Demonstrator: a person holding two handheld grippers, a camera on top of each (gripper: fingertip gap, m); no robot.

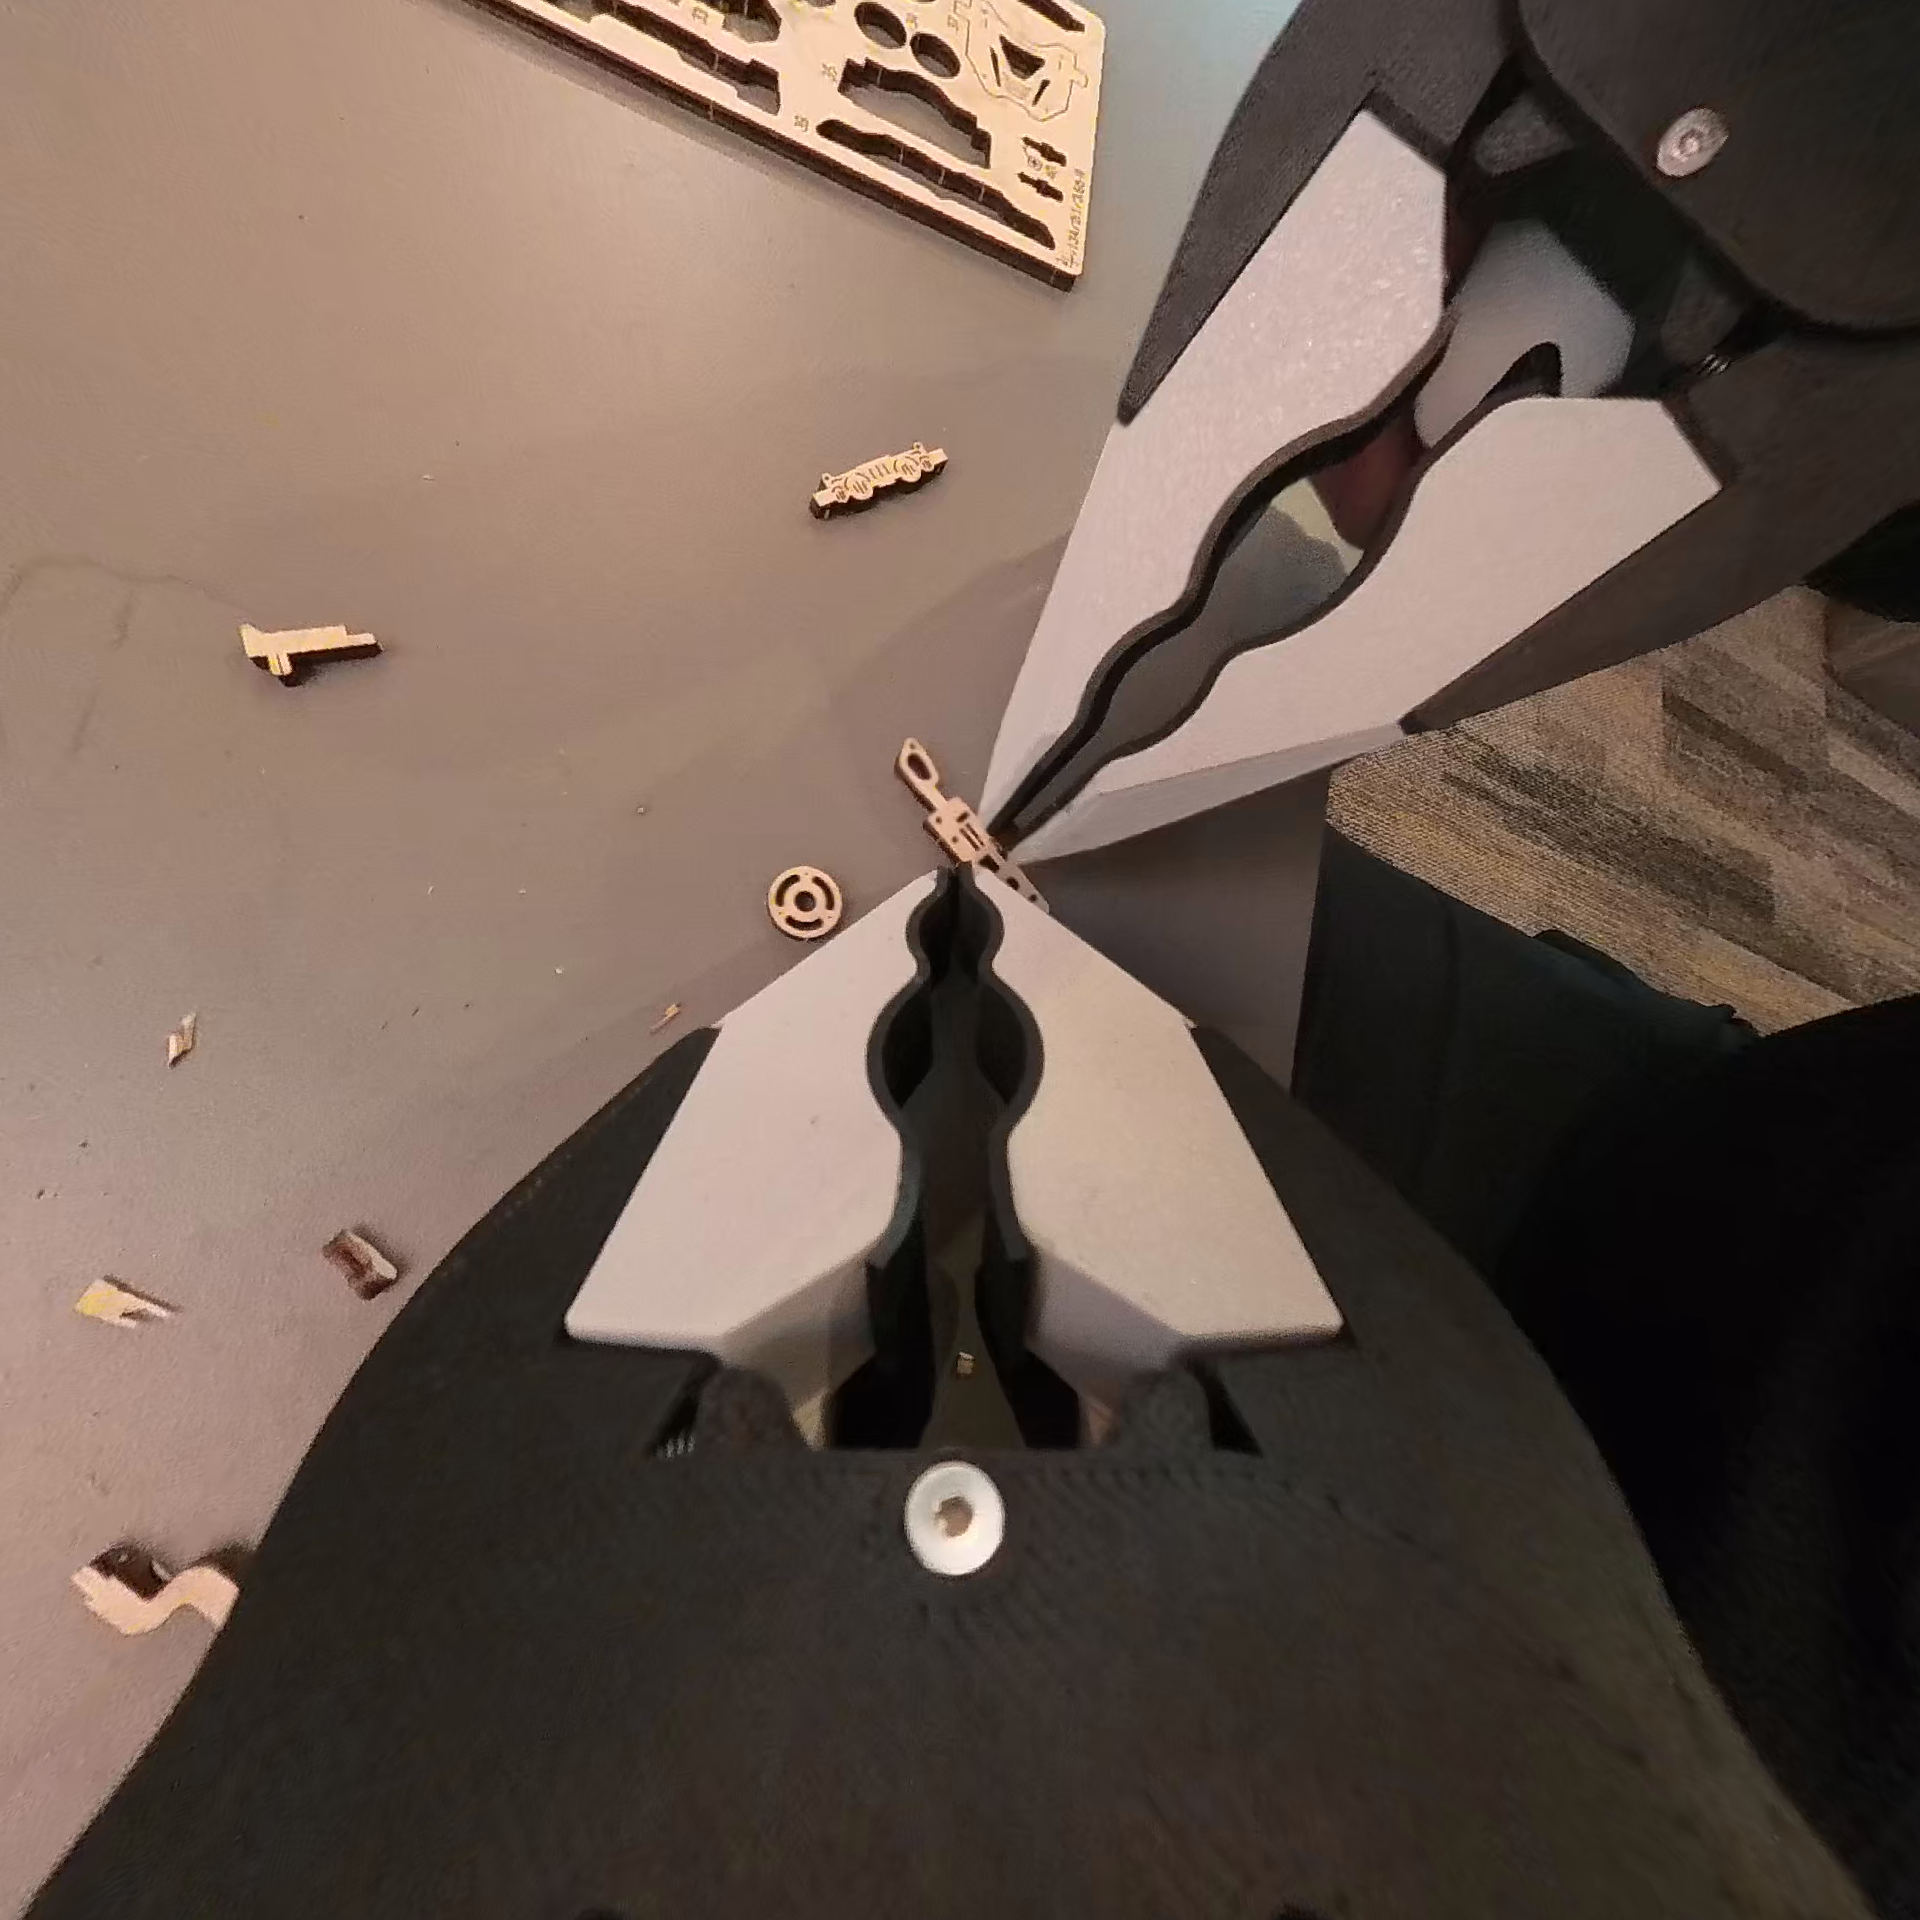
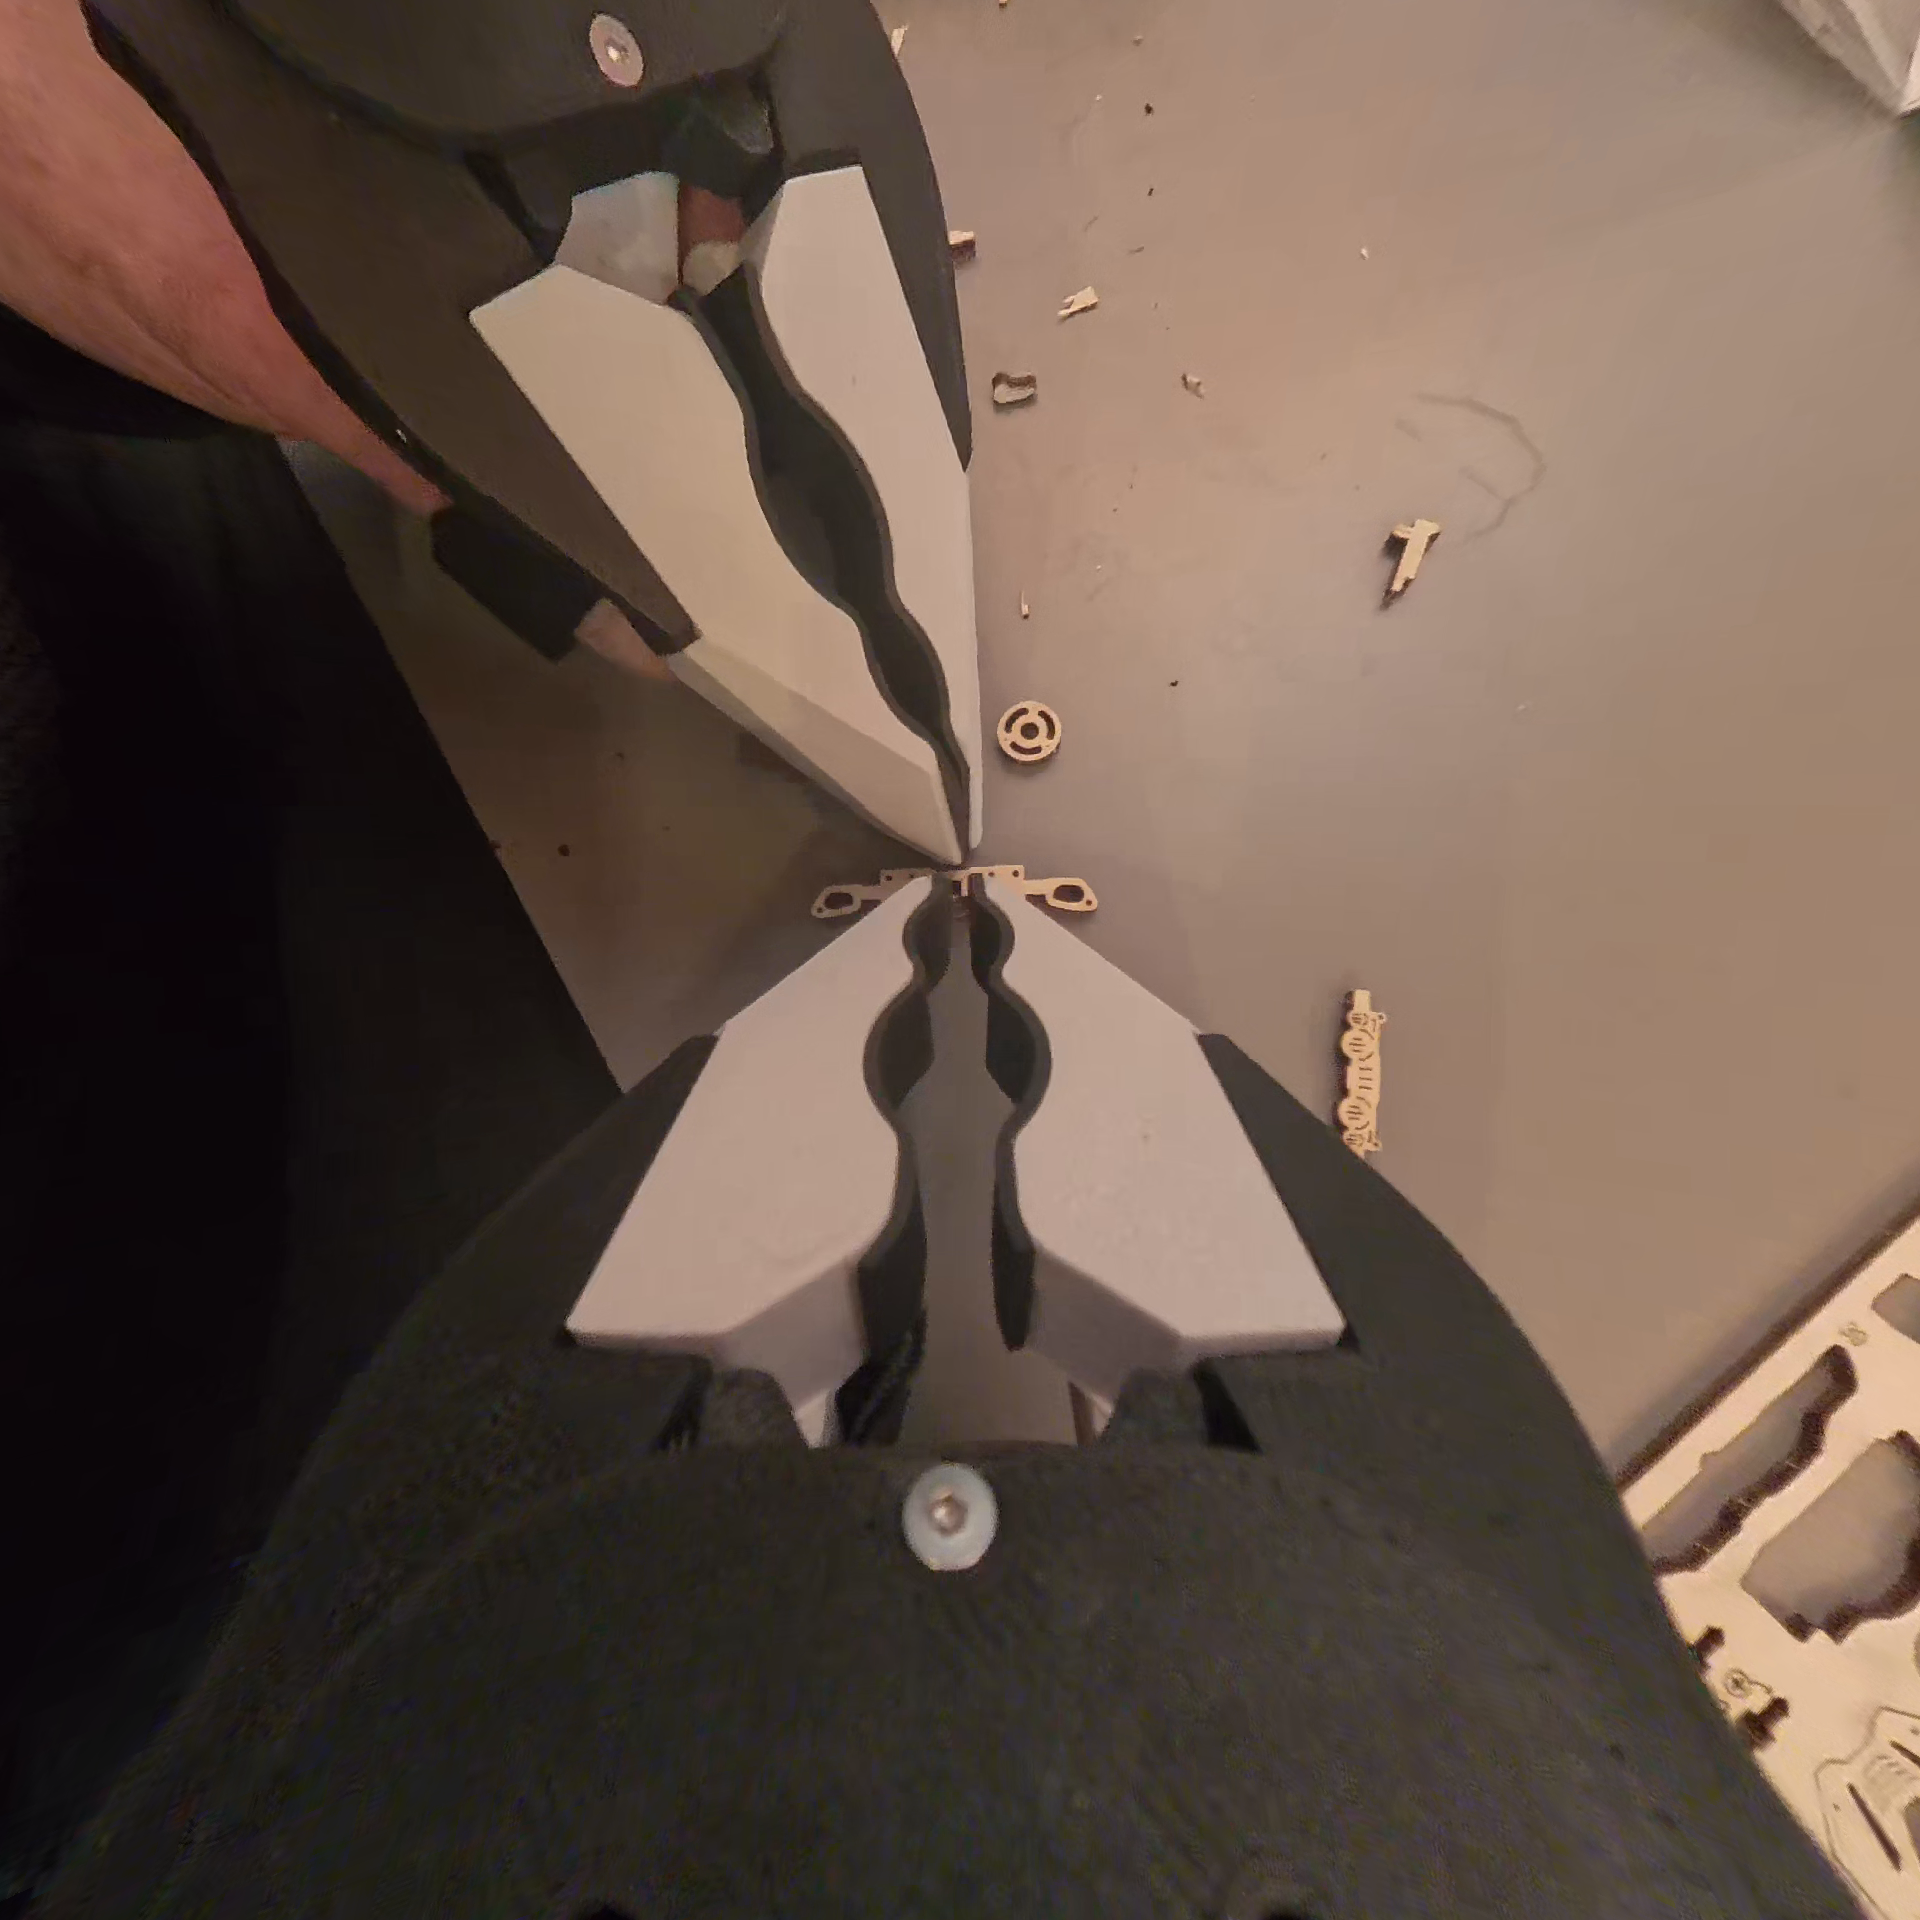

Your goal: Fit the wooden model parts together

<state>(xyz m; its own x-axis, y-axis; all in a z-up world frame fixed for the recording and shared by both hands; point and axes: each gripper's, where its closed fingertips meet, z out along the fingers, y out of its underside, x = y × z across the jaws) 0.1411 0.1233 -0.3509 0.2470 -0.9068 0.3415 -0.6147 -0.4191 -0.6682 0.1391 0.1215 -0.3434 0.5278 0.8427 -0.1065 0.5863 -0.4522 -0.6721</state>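
Left wrist view, item one: your left gripper (image 1: 958, 876), tips drawn together at a thin wooden strip part (image 1: 940, 805) with an oval eyelet at its free end. Whether they pinch the strip itself or a second small piece seated at its middle cannot be told.

Item two: your right gripper (image 1: 1013, 826), entering from the upper right, tips likewise closed on the same strip from the other side.

Right wrist view, item three: the strip (image 2: 951, 891) lies crosswise between the two sets of tips, an eyelet showing at each end, held above the grey table (image 2: 1558, 831) near its front edge.

Item four, loose stock on the table: a round ring-patterned disc (image 2: 1030, 736) just beside the meeting point; a long engraved bar (image 2: 1363, 1072); a stepped piece (image 1: 301, 652); a curved offcut (image 1: 156, 1598); scattered chips.

Item five: punched carrier sheet (image 1: 904, 114) at the far side, most openings empty.

Status, by judgement: parts are already freed from the sheet, and one joint is in hand at the strip's centre, its seating not confirmable. Disc, bar and stepped piece appear unfitted; most of the assembly is left to you.
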